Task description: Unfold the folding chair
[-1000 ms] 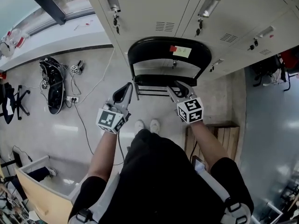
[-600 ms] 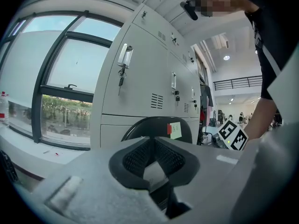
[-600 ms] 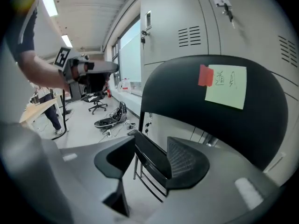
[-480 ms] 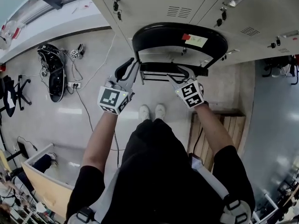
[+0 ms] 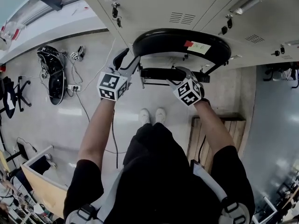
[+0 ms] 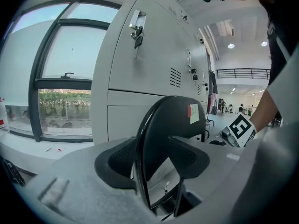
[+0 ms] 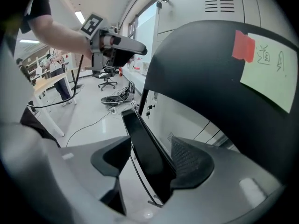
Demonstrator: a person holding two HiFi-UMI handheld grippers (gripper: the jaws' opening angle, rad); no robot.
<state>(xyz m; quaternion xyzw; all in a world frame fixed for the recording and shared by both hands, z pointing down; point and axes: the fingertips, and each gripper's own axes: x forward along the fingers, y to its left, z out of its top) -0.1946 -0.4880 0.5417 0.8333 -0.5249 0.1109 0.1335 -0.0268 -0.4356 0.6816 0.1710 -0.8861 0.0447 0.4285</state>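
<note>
A black folding chair leans folded against the lockers, its curved backrest point(image 5: 182, 43) above its seat point(image 5: 173, 73). A pale note with red tape point(image 5: 200, 46) is stuck on the backrest. My left gripper point(image 5: 126, 60) is at the backrest's left edge. In the left gripper view the backrest point(image 6: 173, 120) and its frame tube stand between the pads point(image 6: 119, 160); the jaws have just been opening. My right gripper point(image 5: 181, 74) is down at the seat. Its jaws have also just been opening, and the upright seat panel point(image 7: 145, 153) stands between them, close to the right pad point(image 7: 189, 164).
Grey lockers point(image 5: 154, 3) with keys in their doors stand right behind the chair. A wooden pallet point(image 5: 201, 134) lies on the floor at the right. Cables and a power strip point(image 5: 56, 73) lie at the left, and a box point(image 5: 42, 181) at the lower left. The person's white shoes point(image 5: 152, 115) are before the chair.
Both grippers have moved in to the chair. The left one, shut before, now stands spread around the backrest's left edge. The right one has dropped onto the seat and tipped downward.
</note>
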